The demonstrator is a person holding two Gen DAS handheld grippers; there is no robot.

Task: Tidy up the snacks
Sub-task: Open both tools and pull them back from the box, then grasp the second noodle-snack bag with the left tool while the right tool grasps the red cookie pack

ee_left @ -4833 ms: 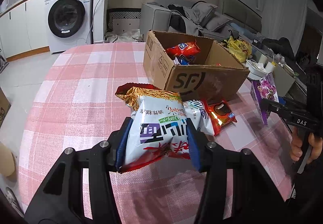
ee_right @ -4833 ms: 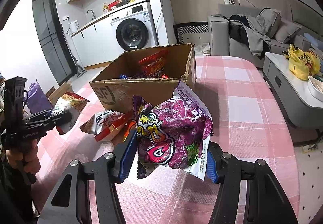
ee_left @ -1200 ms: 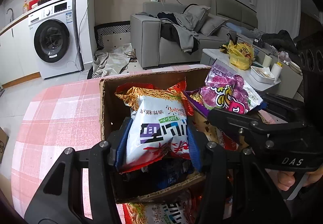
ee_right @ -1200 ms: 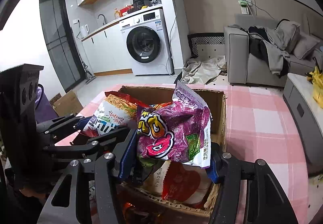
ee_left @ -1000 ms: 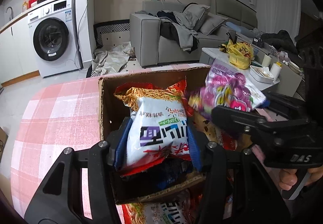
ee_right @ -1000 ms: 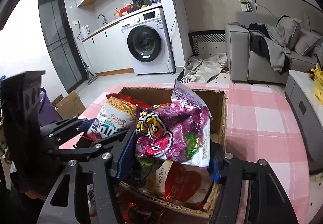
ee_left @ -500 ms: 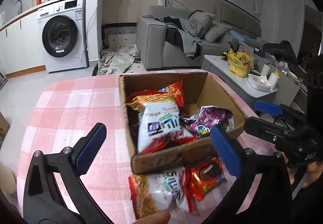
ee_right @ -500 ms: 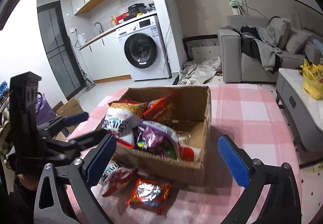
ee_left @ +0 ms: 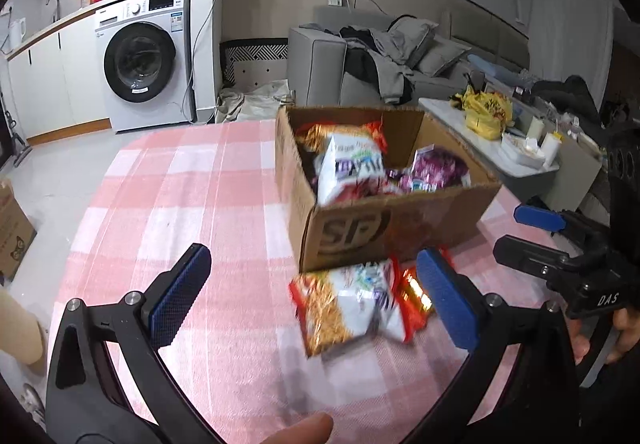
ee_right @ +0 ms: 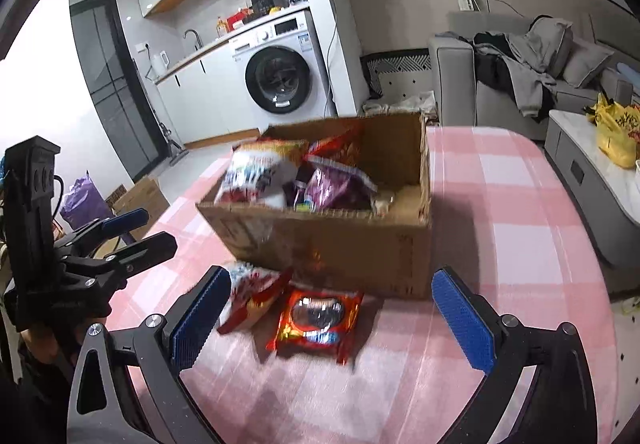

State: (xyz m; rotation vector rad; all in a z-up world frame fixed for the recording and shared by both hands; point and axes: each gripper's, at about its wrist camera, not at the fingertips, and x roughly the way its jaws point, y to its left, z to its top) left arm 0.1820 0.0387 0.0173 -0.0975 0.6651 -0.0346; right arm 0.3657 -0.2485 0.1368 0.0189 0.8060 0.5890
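two grippers stand with jaws spread wide, nothing between the pads: left gripper (ee_left: 316, 288) and right gripper (ee_right: 332, 318). box (ee_right: 340, 240) sits on the pink checked table (ee_right: 500, 204). inside it lie a white bag (ee_right: 256, 172), a purple bag (ee_right: 336, 184) and a red bag (ee_right: 338, 148). two packs lie on the table just in front of the box: noodle pack (ee_left: 344, 308) and red pack (ee_right: 318, 318), side by side.

One cardboard box (ee_right: 332, 240) holds at least three snack bags (ee_right: 336, 184), and two more bags (ee_right: 316, 320) lie on the worktop (ee_right: 512, 204).
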